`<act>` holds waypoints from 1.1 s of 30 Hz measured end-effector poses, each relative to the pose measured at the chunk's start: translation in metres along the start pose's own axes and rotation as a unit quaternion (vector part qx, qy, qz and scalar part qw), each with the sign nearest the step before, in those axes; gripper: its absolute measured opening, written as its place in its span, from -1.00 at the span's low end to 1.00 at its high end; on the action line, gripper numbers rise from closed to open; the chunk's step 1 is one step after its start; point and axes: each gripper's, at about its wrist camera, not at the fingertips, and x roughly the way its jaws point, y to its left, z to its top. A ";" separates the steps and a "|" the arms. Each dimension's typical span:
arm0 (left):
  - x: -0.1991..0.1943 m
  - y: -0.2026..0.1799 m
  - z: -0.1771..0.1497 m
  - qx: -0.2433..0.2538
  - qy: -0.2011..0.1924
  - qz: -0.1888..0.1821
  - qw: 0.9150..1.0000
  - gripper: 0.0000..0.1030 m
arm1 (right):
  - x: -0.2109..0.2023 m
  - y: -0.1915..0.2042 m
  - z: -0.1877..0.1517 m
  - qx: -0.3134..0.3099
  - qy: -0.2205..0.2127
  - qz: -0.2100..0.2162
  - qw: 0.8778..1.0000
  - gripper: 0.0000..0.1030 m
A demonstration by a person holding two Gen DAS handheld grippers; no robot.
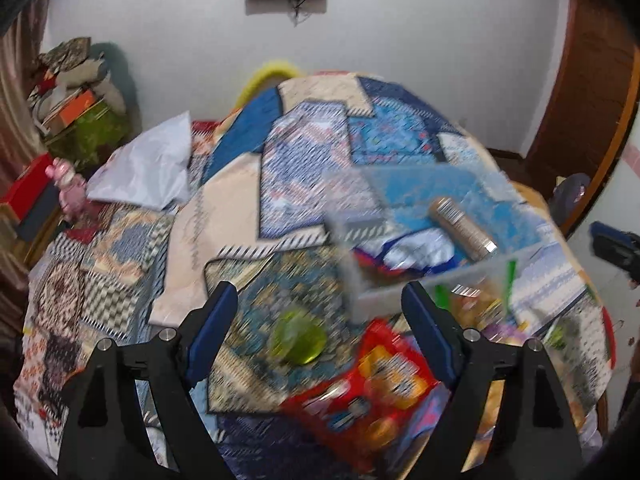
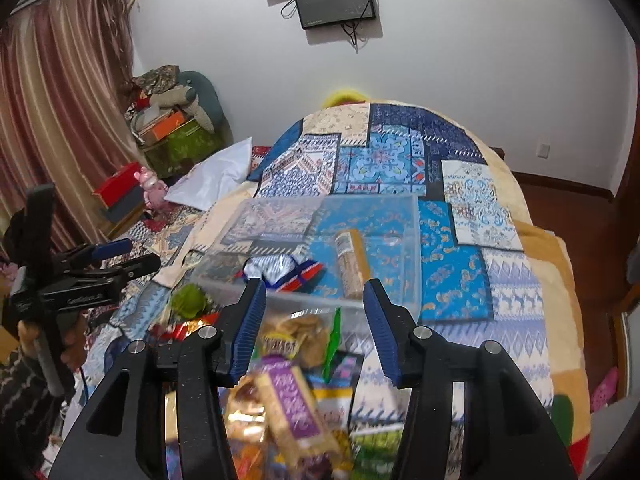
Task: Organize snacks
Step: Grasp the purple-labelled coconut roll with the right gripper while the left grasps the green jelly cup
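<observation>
- Left gripper (image 1: 320,312) hung over the patchwork blanket (image 1: 304,152), fingers spread wide, nothing between them.
- Beneath and between those fingers lay a green round snack (image 1: 298,342), blurred, resting on the blanket.
- Just right of it sprawled a red snack bag (image 1: 372,396), also blurred, partly under the right-hand finger.
- Further back sat a clear plastic bin (image 2: 416,248) on the blanket, holding a tan tube of biscuits (image 2: 350,264) lying lengthwise and a white-and-blue packet (image 2: 276,266) beside it.
- Right gripper (image 2: 314,308) hovered near the bin's front wall, fingers likewise wide apart and gripping nothing.
- Below it piled loose snacks in front of the bin: a cookie pack with green edging (image 2: 304,334) and a purple-labelled bar (image 2: 292,404), the nearer ones too blurred to tell.
- Seen at the far left of the right wrist view: the left gripper held well apart from the bin.
</observation>
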 end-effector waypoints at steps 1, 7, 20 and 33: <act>0.003 0.004 -0.004 -0.001 0.006 0.005 1.000 0.64 | -0.001 0.001 -0.005 -0.002 0.003 -0.001 1.000 -0.08; 0.025 0.024 -0.032 -0.018 0.041 0.010 0.999 0.64 | 0.008 0.004 -0.030 0.003 0.028 -0.002 1.000 -0.08; 0.070 0.025 -0.051 -0.015 0.073 -0.002 0.997 0.64 | 0.046 0.012 -0.076 0.019 0.105 0.021 0.994 -0.08; 0.103 0.022 -0.049 -0.036 0.082 -0.029 0.996 0.04 | 0.058 0.014 -0.086 0.000 0.123 0.011 0.992 0.05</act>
